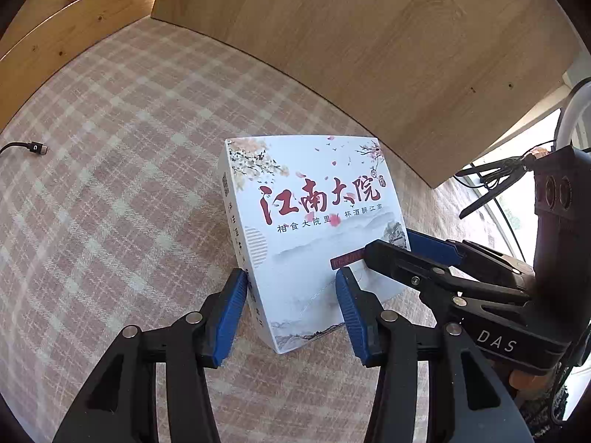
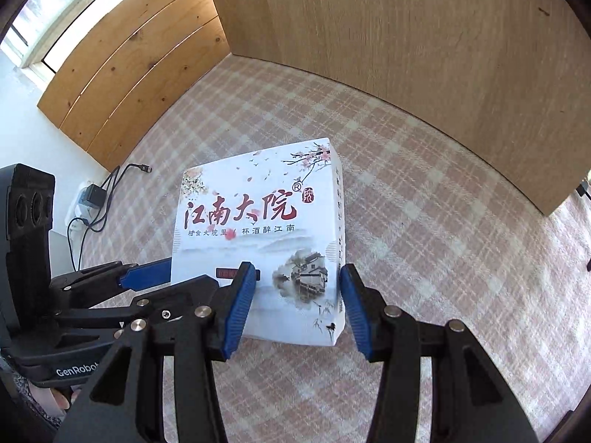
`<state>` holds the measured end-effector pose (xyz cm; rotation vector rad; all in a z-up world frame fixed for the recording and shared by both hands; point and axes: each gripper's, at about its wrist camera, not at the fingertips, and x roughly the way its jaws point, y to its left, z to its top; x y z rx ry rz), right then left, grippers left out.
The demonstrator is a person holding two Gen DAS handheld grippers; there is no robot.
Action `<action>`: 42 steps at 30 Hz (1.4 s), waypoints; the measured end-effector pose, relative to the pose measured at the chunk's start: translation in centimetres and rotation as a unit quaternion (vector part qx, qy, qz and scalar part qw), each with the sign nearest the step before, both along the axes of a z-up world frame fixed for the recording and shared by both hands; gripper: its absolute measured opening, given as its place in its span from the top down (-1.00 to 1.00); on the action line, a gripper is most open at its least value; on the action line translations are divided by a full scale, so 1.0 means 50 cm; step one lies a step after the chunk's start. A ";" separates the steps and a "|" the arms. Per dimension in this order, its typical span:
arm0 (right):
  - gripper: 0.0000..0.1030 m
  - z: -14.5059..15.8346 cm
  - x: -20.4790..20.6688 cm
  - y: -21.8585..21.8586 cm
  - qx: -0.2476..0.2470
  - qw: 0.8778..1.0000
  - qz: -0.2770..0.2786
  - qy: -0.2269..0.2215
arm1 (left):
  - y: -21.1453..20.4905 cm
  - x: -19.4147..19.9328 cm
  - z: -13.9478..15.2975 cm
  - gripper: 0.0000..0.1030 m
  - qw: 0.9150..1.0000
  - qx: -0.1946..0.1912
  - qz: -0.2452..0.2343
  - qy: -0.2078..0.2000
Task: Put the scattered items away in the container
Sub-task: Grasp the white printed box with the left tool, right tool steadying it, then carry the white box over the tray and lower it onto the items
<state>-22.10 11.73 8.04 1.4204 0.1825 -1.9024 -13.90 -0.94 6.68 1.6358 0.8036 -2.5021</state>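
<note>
White printed box (image 1: 314,236) on plaid cloth (image 1: 122,184), between both hand-held grippers

White box (image 1: 314,229) with red calligraphy, pink-and-cream plaid cloth (image 1: 129,184), blue-padded black claw (image 1: 291,313)

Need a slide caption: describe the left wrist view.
Both grippers, left and right, straddle a white printed box on plaid cloth.

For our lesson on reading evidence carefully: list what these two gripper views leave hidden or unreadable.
- Container: in neither view.
- Box underside: hidden against the checked cloth.
- Box's side print: too slanted to read in the left view.
- Cable: cut off by the left view's edge.
- Red label: partly covered by the right gripper's finger.
</note>
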 end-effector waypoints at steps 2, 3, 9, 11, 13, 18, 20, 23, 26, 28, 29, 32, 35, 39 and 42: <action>0.08 0.025 0.024 0.027 -0.003 1.000 -0.008 0.008 | 0.022 0.015 0.024 0.08 1.000 -0.006 -0.011 0.009; 0.08 0.040 0.036 0.045 -0.006 1.000 -0.016 0.012 | 0.038 0.027 0.041 0.08 1.000 -0.011 -0.020 0.016; 0.08 0.112 0.105 0.154 -0.022 0.997 -0.063 0.036 | 0.132 0.064 0.115 0.08 0.996 -0.025 -0.068 0.049; 0.08 0.131 0.130 0.198 -0.023 0.996 -0.079 0.042 | 0.171 0.074 0.134 0.08 0.994 -0.028 -0.086 0.059; 0.08 0.148 0.154 0.244 -0.022 0.994 -0.097 0.052 | 0.217 0.081 0.151 0.08 0.991 -0.029 -0.110 0.066; 0.08 0.184 0.209 0.396 -0.024 0.985 -0.158 0.061 | 0.356 0.099 0.194 0.08 0.981 -0.024 -0.171 0.085; 0.08 0.195 0.233 0.467 -0.019 0.980 -0.185 0.065 | 0.420 0.106 0.205 0.09 0.975 -0.019 -0.200 0.090; 0.08 0.206 0.278 0.574 -0.007 0.972 -0.224 0.070 | 0.522 0.122 0.215 0.09 0.965 -0.005 -0.247 0.093; 0.08 0.212 0.326 0.686 0.004 0.962 -0.265 0.069 | 0.631 0.140 0.219 0.09 0.951 0.007 -0.295 0.093; 0.08 0.216 0.360 0.759 0.010 0.954 -0.292 0.069 | 0.704 0.153 0.219 0.09 0.940 0.011 -0.327 0.094; 0.08 0.216 0.377 0.790 0.013 0.950 -0.304 0.067 | 0.737 0.161 0.220 0.09 0.935 0.013 -0.342 0.094; 0.08 0.214 0.423 0.881 0.019 0.938 -0.340 0.061 | 0.823 0.186 0.218 0.08 0.919 0.016 -0.383 0.089; 0.08 0.209 0.462 0.949 0.026 0.928 -0.367 0.054 | 0.891 0.208 0.214 0.08 0.906 0.012 -0.415 0.085; 0.08 0.202 0.504 1.010 0.025 0.919 -0.391 0.038 | 0.956 0.227 0.214 0.12 0.891 0.007 -0.448 0.078; 0.08 0.207 0.529 1.037 0.030 0.914 -0.402 0.047 | 0.967 0.240 0.220 0.12 0.887 -0.005 -0.454 0.081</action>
